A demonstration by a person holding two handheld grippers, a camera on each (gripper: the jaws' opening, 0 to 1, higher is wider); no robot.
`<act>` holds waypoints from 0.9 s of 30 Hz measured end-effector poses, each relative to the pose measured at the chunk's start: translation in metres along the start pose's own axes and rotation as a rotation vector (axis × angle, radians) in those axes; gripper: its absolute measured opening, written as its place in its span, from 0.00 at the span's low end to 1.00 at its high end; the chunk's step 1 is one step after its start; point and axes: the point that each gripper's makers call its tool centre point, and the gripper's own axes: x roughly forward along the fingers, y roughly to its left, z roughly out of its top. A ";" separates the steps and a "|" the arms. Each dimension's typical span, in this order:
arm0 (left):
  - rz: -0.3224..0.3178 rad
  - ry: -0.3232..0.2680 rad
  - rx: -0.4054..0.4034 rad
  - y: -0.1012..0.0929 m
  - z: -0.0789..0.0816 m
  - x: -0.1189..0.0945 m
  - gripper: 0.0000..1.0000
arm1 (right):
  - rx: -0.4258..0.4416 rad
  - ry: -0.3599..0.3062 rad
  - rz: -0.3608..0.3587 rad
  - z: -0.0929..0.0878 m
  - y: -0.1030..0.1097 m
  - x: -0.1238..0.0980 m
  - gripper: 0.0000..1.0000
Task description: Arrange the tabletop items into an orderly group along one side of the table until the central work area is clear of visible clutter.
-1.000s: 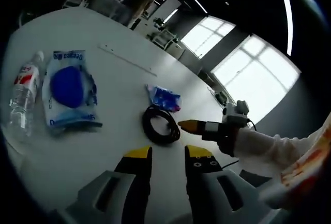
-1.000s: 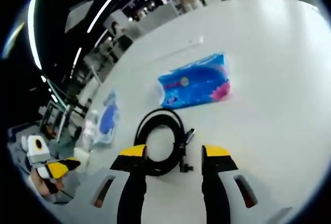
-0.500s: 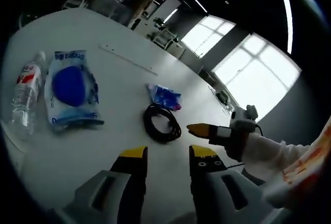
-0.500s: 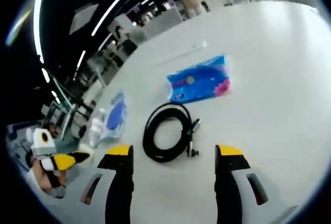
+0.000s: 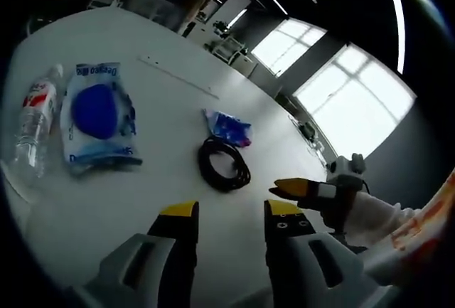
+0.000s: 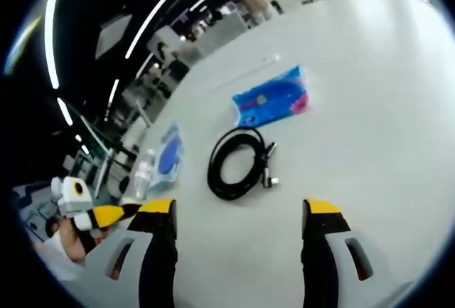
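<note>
A wide white surface (image 5: 163, 119) carries four loose items, described here from left to right as the left gripper view shows them. At the far left lies a clear plastic water bottle with a red and white label (image 5: 30, 121), on its side near the surface's edge. Just beside it lies a clear plastic packet with blue print and a round blue object inside (image 5: 96, 114). Well apart from these, toward the middle, sits a coiled black cable (image 5: 222, 165), and near its far side a small blue and pink plastic packet (image 5: 229, 126). The left gripper (image 5: 222, 215), grey with yellow tips, hovers above the surface short of the cable, its jaws slightly parted and holding nothing. At the right the right gripper (image 5: 297, 190) comes into this view, held by a white-sleeved arm; its yellow tips look close together from this angle. The right gripper view shows that gripper's (image 6: 240, 208) jaws spread wide and empty, aimed at the cable, which lies between and beyond them. Judging by the layout, little is done: bottle and blue-print packet sit grouped at one side, while cable and small packet remain in the central area.
</note>
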 end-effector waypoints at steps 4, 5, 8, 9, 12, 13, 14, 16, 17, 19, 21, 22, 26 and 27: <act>-0.006 0.004 0.000 -0.002 -0.001 0.002 0.36 | 0.009 -0.007 -0.008 0.001 -0.002 -0.003 0.70; -0.007 0.004 0.001 -0.002 -0.001 0.002 0.36 | 0.012 -0.008 -0.008 0.001 -0.001 -0.003 0.69; -0.005 0.009 0.003 -0.001 -0.002 0.003 0.36 | 0.024 -0.003 -0.004 -0.001 0.000 -0.003 0.68; -0.004 0.010 0.003 -0.001 -0.002 0.003 0.36 | 0.025 0.001 -0.004 -0.002 -0.001 -0.003 0.67; -0.003 0.012 0.000 0.000 -0.003 0.002 0.36 | 0.033 0.009 -0.005 -0.006 -0.001 -0.002 0.67; -0.002 0.011 0.000 0.000 -0.003 0.002 0.36 | 0.037 0.009 -0.003 -0.006 -0.002 -0.002 0.66; -0.001 0.011 -0.001 0.000 -0.003 0.002 0.36 | 0.040 0.011 -0.003 -0.007 -0.002 -0.002 0.66; -0.001 0.009 -0.003 0.001 -0.003 0.001 0.36 | 0.042 0.012 -0.003 -0.008 -0.001 -0.002 0.66; -0.001 0.010 -0.004 0.001 -0.003 0.001 0.36 | 0.043 0.013 -0.002 -0.008 -0.001 -0.002 0.66; 0.000 0.010 -0.003 0.002 -0.003 0.001 0.35 | 0.044 0.013 -0.001 -0.008 0.000 -0.002 0.65; -0.001 0.009 -0.004 0.001 -0.002 0.001 0.35 | 0.044 0.014 0.000 -0.008 0.000 -0.001 0.65; -0.001 0.009 -0.005 0.001 -0.002 0.001 0.35 | 0.046 0.016 0.001 -0.008 0.000 -0.001 0.65; -0.003 0.010 -0.003 0.001 -0.001 0.001 0.35 | 0.057 0.020 0.006 -0.010 0.002 -0.002 0.62; -0.003 0.008 -0.002 0.001 -0.001 0.001 0.35 | 0.060 0.020 0.007 -0.010 0.002 -0.002 0.62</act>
